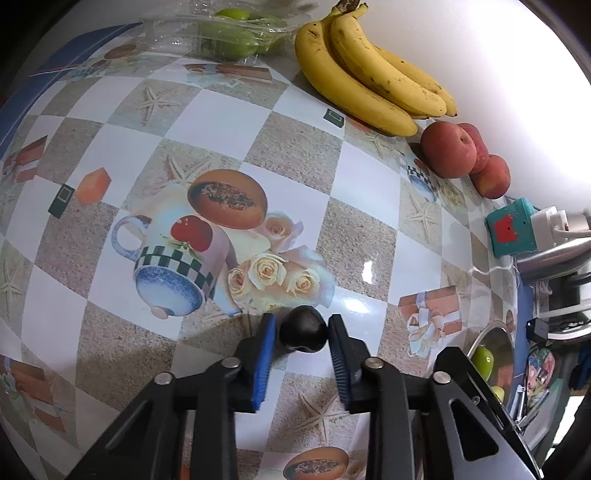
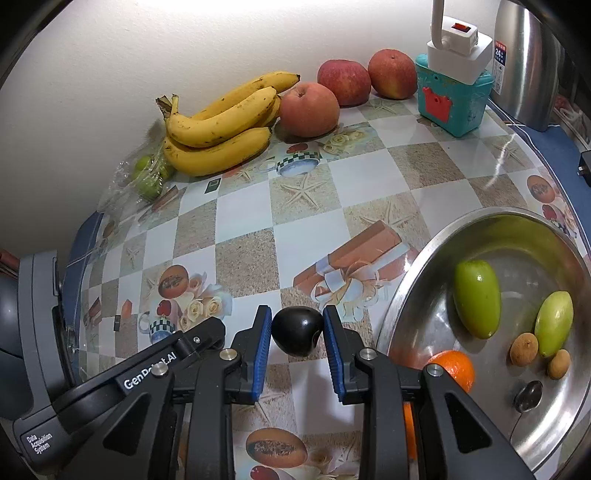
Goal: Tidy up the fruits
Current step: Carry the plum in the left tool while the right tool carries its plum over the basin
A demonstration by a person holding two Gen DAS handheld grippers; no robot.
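Both claws pinch dark plums, and the bowl (image 2: 491, 236) lies just right of the right claw (image 2: 297, 330), farther from the left claw (image 1: 303, 332).

Left gripper (image 1: 302, 326) and right gripper (image 2: 297, 324), both pitched steeply downward. Each has its blue-padded jaws closed upon a small dark fruit, the black linkage arms drawn in behind.

tablecloth (image 2: 303, 236): glossy printed plastic, smooth | bowl (image 2: 406, 295): shiny metal | plum (image 2: 297, 331): dark, glossy skin | pads (image 2: 263, 354): blue ribbed | bag (image 1: 207, 26): clear crinkled plastic | kettle (image 2: 524, 55): brushed metal | bananas (image 2: 221, 129): matt, speckled
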